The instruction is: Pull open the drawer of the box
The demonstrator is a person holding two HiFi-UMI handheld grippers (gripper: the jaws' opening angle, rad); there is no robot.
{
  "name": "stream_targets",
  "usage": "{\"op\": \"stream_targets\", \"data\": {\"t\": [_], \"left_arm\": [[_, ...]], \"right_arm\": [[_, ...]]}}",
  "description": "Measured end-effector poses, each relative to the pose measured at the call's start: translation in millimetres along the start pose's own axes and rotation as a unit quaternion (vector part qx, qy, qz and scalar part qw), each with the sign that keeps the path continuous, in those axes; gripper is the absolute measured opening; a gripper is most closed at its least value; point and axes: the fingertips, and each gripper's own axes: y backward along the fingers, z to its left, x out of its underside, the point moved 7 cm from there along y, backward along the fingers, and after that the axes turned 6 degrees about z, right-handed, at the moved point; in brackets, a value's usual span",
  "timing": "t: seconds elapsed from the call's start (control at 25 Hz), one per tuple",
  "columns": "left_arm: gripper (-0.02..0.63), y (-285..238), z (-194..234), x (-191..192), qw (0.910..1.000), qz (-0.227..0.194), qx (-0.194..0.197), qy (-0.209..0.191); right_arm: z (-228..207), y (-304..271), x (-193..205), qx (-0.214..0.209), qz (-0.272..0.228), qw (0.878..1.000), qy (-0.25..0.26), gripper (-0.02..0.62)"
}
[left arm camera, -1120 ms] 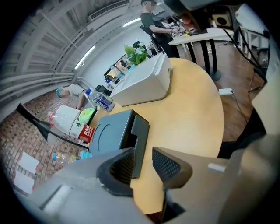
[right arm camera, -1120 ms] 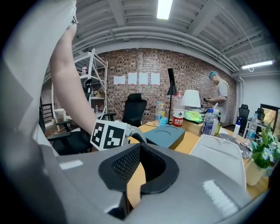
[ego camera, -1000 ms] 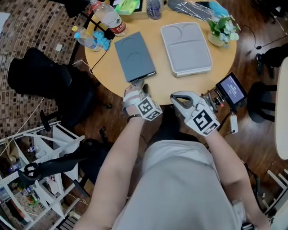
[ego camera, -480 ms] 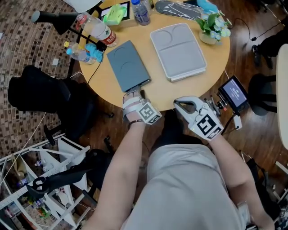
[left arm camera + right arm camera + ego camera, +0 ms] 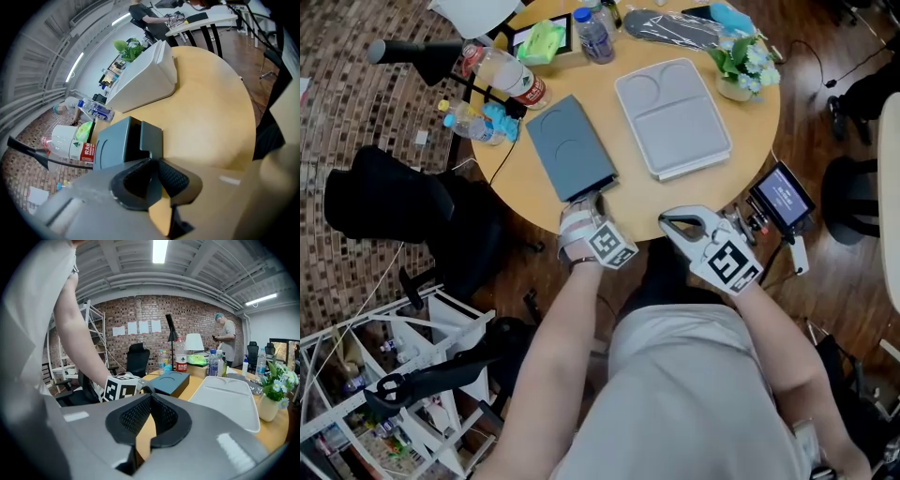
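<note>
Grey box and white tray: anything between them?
Nothing. Between the grey box and white tray is only a bare strip of table, shown in the head view.

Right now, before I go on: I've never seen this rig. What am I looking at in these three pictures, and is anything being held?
There is no robot arm: a person holds a two-jaw gripper in each hand. The top-down picture comes from a camera on the person's head. The other two cameras ride on the grippers and look along their jaws. On the round table lie a dark box, a pale box, bottles and a plant. The left gripper is shut on the dark box's drawer, whose front stands slightly out. The right gripper hovers by the table's edge, jaws together, holding nothing.
</note>
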Motion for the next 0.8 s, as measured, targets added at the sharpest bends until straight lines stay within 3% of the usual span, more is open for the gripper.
{"op": "stream_targets", "data": {"t": [0.2,0.32,0.4,0.8], "left_arm": [[0.06,3.2,-1.4,0.2,0.9996,-0.008,0.005,-0.026],[0.111,-1.7,1.4,-0.4,0.9992,-0.003,0.018,-0.034],[0.068,-3.6,2.4,-0.4,0.999,0.001,0.029,-0.035],[0.057,12.3,-16.0,6.6,0.9979,0.002,0.056,-0.033]], "right_arm": [[0.8,-6.8,-5.7,-0.011,-0.007,1.0,0.002,0.002],[0.0,-7.5,-6.3,-0.013,-0.008,1.0,0.004,0.002],[-0.7,-7.3,-6.6,-0.012,-0.007,1.0,0.003,0.002],[6.8,1.9,-3.9,-0.014,0.001,1.0,0.017,0.002]]}}
